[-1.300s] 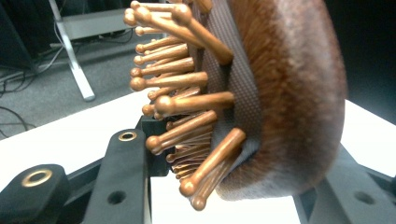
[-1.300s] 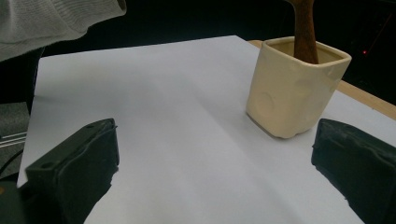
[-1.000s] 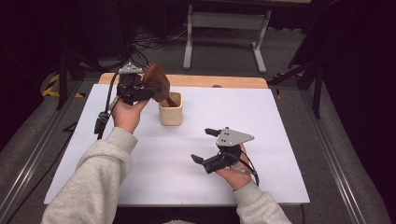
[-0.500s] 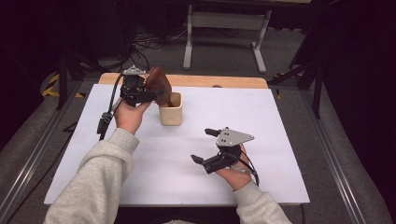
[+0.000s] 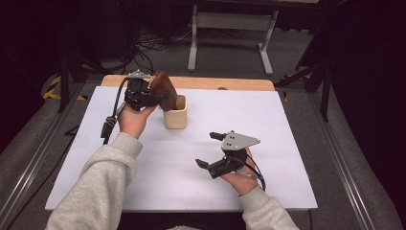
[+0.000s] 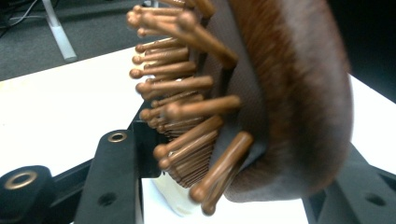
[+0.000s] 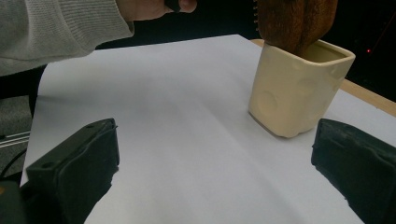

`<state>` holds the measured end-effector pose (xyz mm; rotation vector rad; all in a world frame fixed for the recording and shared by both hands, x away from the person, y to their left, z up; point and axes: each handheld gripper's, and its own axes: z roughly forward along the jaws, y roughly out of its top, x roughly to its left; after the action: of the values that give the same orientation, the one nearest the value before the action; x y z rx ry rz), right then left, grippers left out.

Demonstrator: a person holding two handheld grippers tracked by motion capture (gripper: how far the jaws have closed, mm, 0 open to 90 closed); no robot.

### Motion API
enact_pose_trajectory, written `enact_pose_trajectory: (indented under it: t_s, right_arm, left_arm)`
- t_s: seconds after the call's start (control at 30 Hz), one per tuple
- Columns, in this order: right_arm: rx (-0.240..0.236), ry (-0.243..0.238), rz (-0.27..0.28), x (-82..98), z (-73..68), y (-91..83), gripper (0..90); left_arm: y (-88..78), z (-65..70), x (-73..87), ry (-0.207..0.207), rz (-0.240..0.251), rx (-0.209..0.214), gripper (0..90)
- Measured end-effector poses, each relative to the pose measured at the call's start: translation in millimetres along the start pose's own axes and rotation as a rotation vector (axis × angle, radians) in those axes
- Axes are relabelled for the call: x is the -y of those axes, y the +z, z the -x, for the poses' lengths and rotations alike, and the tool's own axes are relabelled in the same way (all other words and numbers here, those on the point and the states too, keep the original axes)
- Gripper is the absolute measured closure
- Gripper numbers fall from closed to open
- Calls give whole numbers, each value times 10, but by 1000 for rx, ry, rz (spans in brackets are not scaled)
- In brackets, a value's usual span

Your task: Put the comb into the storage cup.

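Left gripper (image 5: 160,98) is raised at the far left of the white table (image 5: 287,120), with the wooden hairbrush (image 5: 165,91) between its jaws. The jaws have just been opening; in the left gripper view the brush's bristles (image 6: 187,107) lie close against one jaw, though it is hard to tell whether the pads press on it. The brush's lower end sits inside the cream cup (image 5: 175,112), leaning on its rim. Right gripper (image 5: 210,151) rests near the table's front edge, well apart from the cup, jaws spread wide with nothing between them.
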<state>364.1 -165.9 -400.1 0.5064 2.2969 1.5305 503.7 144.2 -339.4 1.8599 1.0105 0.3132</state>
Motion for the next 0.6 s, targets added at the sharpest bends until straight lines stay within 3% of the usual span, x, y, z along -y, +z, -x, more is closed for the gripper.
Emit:
enact_pose_trajectory:
  t_s: [0.2,0.37,0.53,0.6]
  right_arm:
    - [-2,1,2,0,1,-1,15]
    - [-1,2,4,-1,3,-2,15]
    - [2,1,8,-4,13,-14,16]
    - [4,0,10,-5,16,-18,15]
  left_arm:
    - [-13,-12,7,23,-11,-19,394]
    - [-28,-63,40,23,-25,-26,224]
    - [-101,-46,58,62,-13,-42,64]
    - [-146,-22,57,90,-17,-55,53]
